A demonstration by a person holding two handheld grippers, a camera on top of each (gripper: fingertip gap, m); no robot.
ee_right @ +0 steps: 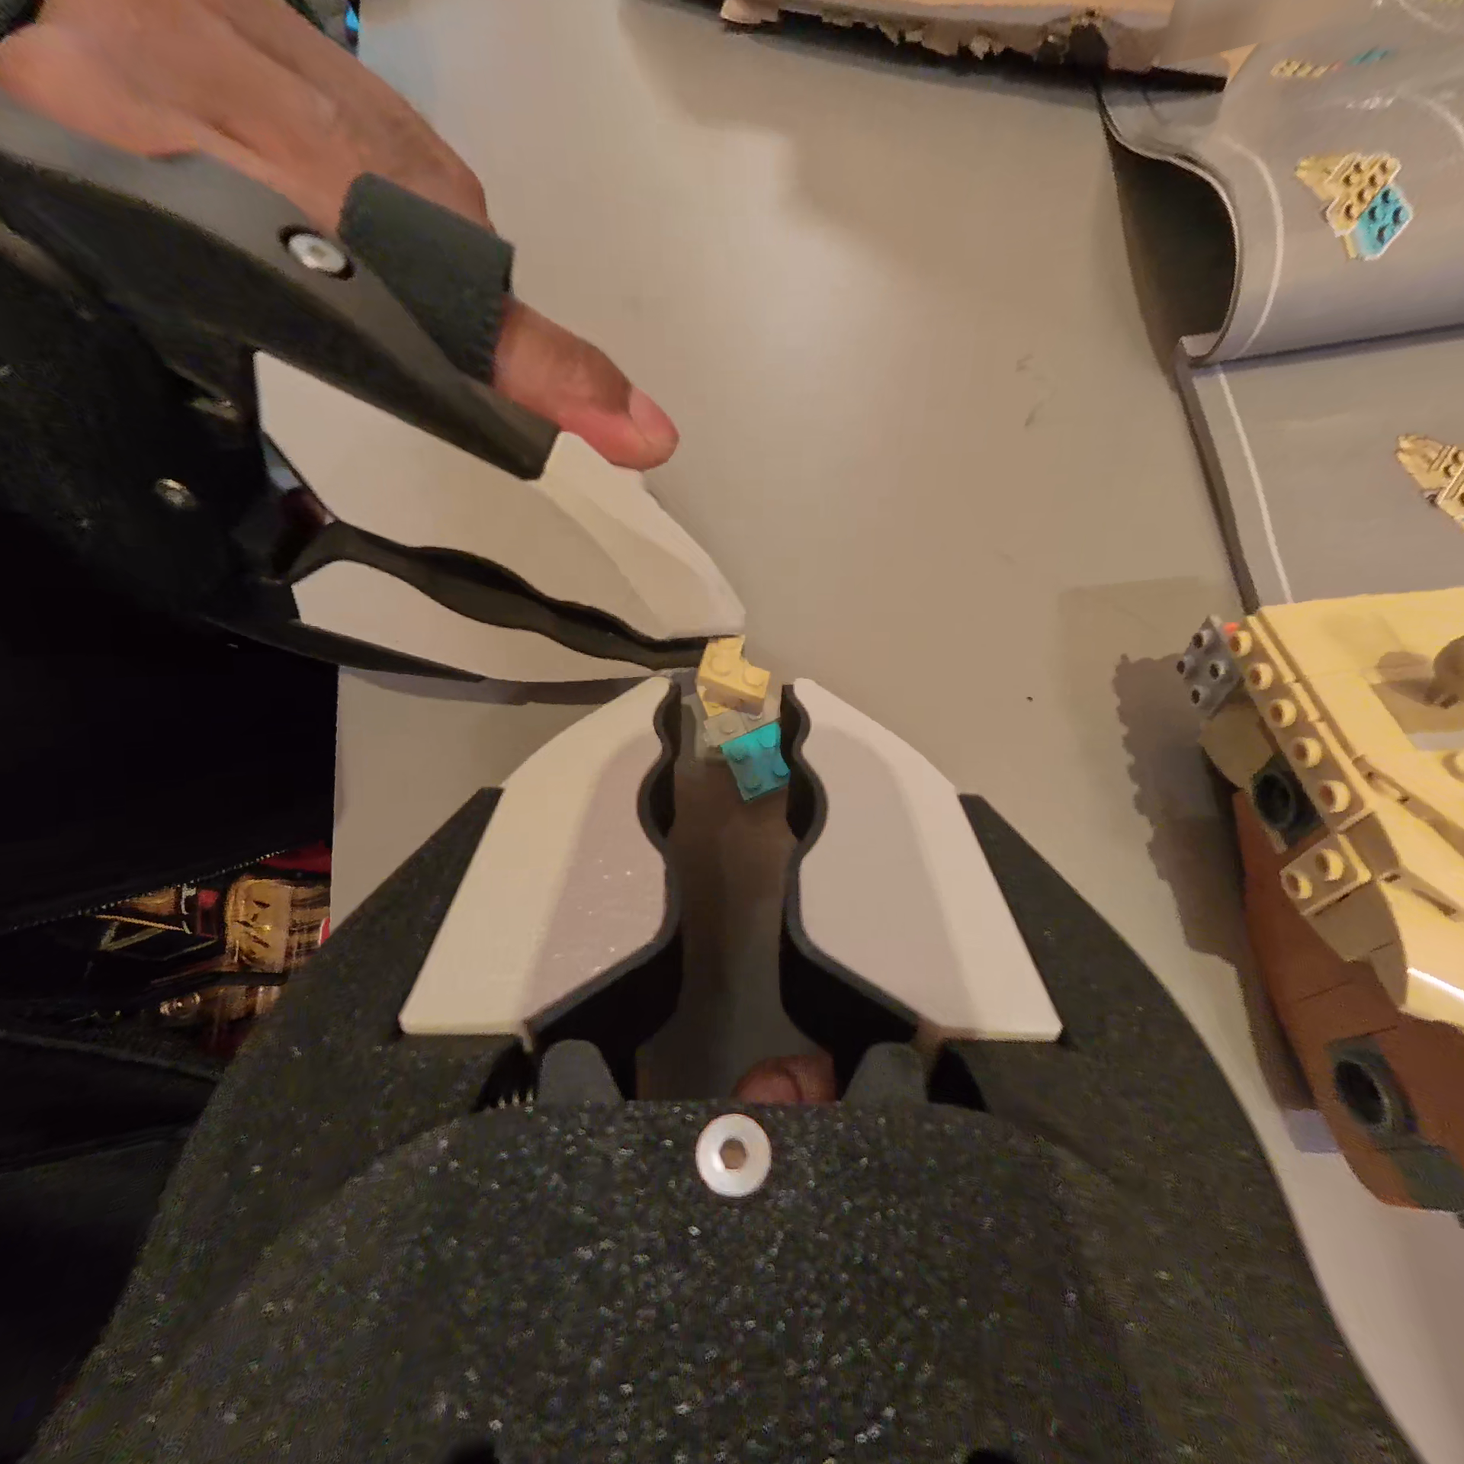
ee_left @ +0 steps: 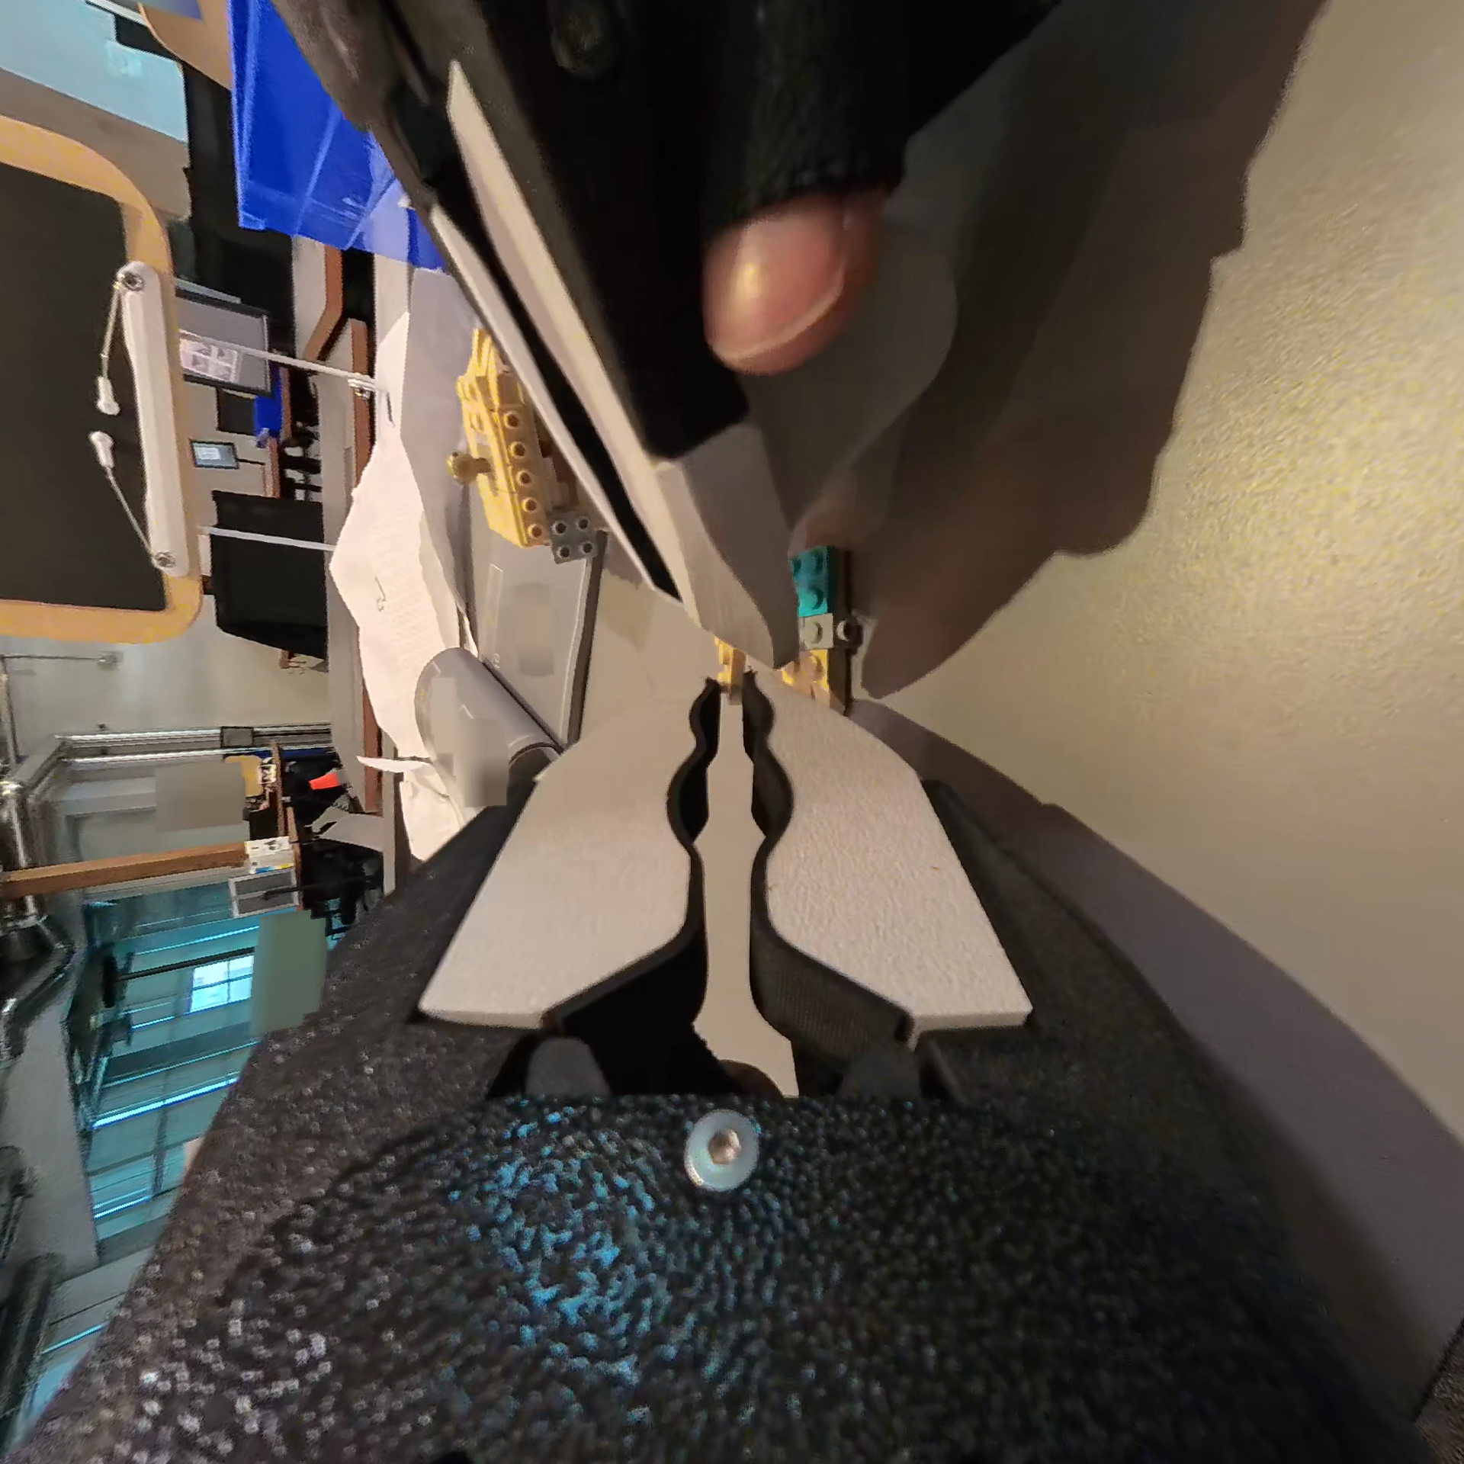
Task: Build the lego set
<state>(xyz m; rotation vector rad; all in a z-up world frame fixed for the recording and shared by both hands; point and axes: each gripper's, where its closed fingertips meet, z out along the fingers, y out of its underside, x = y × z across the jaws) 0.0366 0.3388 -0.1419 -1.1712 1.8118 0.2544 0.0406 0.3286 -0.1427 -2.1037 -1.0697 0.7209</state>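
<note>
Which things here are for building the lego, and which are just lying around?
For the job:
- small brick cluster of tan, grey and teal, between both grippers
- left gripper
- right gripper
- big tan and brown lego model
- open instruction booklet

Just lying about:
- blue bin
- crumpled white paper
- torn cardboard

In the left wrist view, the right gripper (ee_left: 760, 657) covers most of the brick cluster (ee_left: 820, 610); only its teal and grey edges show, and the left gripper (ee_left: 733, 693) fingertip contact is too small to resolve. The tan model (ee_left: 507, 451) is partly hidden behind the same gripper. In the right wrist view, the model (ee_right: 1347, 832) is cut off by the right edge, as is the booklet (ee_right: 1347, 238). The hand (ee_right: 238, 103) runs off the top-left corner. The torn cardboard (ee_right: 951, 24) is cropped by the top edge.
</note>
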